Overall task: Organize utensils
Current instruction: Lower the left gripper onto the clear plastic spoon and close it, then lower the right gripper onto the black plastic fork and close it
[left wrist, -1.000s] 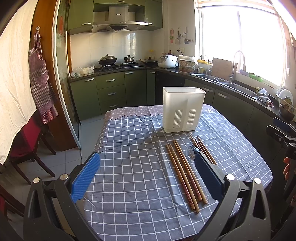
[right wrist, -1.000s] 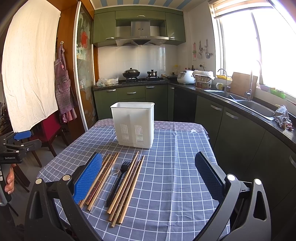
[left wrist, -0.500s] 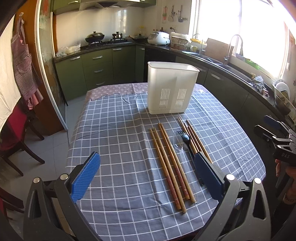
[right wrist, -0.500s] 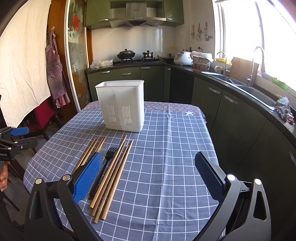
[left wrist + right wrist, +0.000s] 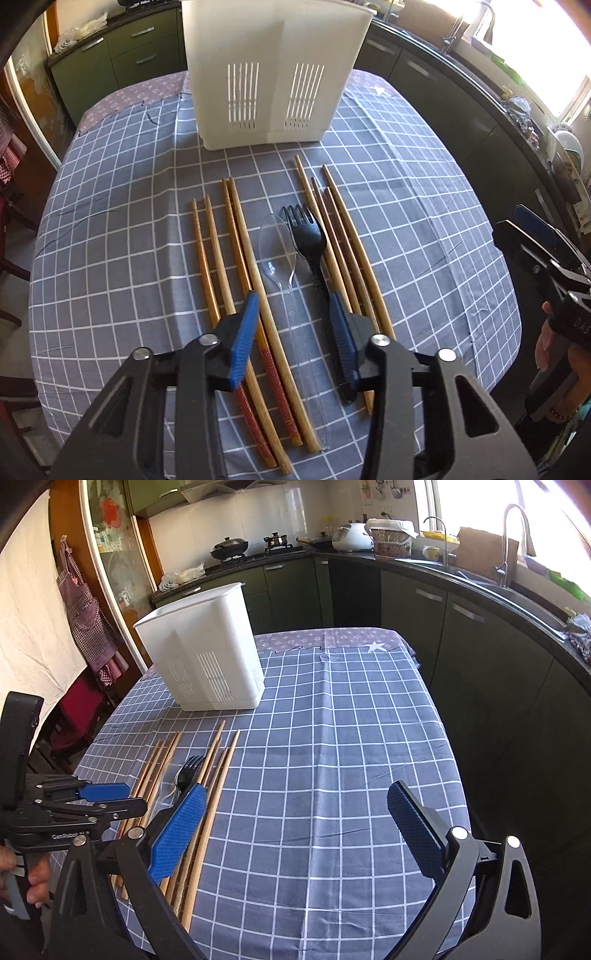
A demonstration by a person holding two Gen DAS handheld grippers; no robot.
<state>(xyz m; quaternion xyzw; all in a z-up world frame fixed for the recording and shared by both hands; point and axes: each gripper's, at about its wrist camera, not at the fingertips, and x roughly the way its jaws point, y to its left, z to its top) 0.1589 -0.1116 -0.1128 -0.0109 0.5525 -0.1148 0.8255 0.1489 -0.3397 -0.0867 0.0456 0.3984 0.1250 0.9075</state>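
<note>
Your left gripper has dropped low over the utensils w/ jaws just narrowed, abt a third open, straddling the clear spoon and a chopstick, gripping nothing yet. Right gripper is wide open, empty. White holder stands behind the row, so pickup's next.

Wood chopsticks, clear plastic spoon, prob. cloth tablecloth.

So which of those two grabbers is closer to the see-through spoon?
Left. The left gripper hangs right over the clear spoon, its handle between the narrowed jaws. The right gripper sits off to the side, open, over bare tablecloth.
</note>
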